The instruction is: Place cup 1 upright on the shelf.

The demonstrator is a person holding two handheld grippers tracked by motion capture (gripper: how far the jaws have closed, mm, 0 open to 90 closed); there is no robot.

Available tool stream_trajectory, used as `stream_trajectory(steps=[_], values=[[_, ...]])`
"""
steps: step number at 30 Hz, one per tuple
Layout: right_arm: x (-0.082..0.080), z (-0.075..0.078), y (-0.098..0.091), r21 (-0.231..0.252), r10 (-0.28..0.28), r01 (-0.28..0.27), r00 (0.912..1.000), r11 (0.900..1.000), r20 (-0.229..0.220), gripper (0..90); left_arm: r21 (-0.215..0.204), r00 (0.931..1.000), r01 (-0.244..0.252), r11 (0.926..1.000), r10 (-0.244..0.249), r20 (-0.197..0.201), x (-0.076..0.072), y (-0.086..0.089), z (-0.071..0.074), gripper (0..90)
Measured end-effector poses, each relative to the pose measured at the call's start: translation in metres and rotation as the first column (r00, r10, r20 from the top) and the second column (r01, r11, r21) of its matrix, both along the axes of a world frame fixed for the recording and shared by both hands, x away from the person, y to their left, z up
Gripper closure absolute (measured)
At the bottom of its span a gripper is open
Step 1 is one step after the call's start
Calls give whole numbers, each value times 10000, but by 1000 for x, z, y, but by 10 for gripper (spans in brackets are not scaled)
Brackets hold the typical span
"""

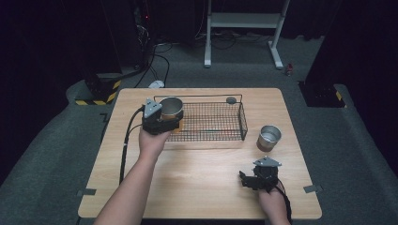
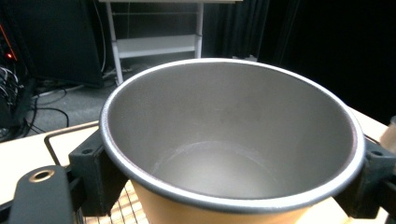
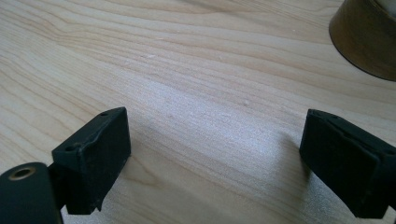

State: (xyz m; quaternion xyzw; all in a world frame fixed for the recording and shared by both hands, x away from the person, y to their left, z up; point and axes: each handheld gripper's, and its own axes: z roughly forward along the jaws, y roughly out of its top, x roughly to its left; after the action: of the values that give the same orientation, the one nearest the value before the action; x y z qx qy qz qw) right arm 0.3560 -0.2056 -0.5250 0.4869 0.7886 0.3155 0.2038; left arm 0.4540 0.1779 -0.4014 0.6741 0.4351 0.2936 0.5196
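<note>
Left gripper point(image 1: 162, 123) clamping cup point(image 2: 229, 140), right gripper point(image 3: 215, 158) wide open

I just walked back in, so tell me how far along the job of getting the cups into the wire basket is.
Nothing looks finished yet: no cup rests inside the wire basket. In hand: the left gripper is clamped on one metal cup, held at the basket's left end. Left to do: set it down, then fetch the second cup, which stands on the table right of the basket; the right gripper waits open.

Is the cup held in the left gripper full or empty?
Empty: the left gripper view looks into the cup, showing a bare metal bottom and walls.
</note>
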Motion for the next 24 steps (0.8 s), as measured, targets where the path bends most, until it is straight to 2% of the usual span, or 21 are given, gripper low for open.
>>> stream_trajectory(steps=[2,4,5,11,17,21,24], values=[[0,0,0,3,2,-2,10000,10000,-2,88,-148,10000,-29,9999,28,-75,5,0,-3,140],[0,0,0,-1,2,-2,10000,10000,0,87,-54,9998,-114,9999,113,-154,9,-2,-8,140],[0,0,0,2,3,-3,10000,10000,-2,88,170,9994,-101,9998,106,-327,14,-3,-10,139],[0,0,0,2,12,-12,10000,10000,-2,87,264,9983,-152,9995,167,-554,25,-8,-14,139],[0,0,0,0,9,-9,10000,10000,-8,87,50,9968,-307,9995,310,-731,36,-11,-20,140],[0,0,0,-3,8,-8,10000,10000,-5,87,406,9933,-248,9989,292,-1115,43,-15,-24,140],[0,0,0,0,6,-6,10000,10000,-7,87,380,9930,-216,9990,258,-1151,45,-16,-26,139]])
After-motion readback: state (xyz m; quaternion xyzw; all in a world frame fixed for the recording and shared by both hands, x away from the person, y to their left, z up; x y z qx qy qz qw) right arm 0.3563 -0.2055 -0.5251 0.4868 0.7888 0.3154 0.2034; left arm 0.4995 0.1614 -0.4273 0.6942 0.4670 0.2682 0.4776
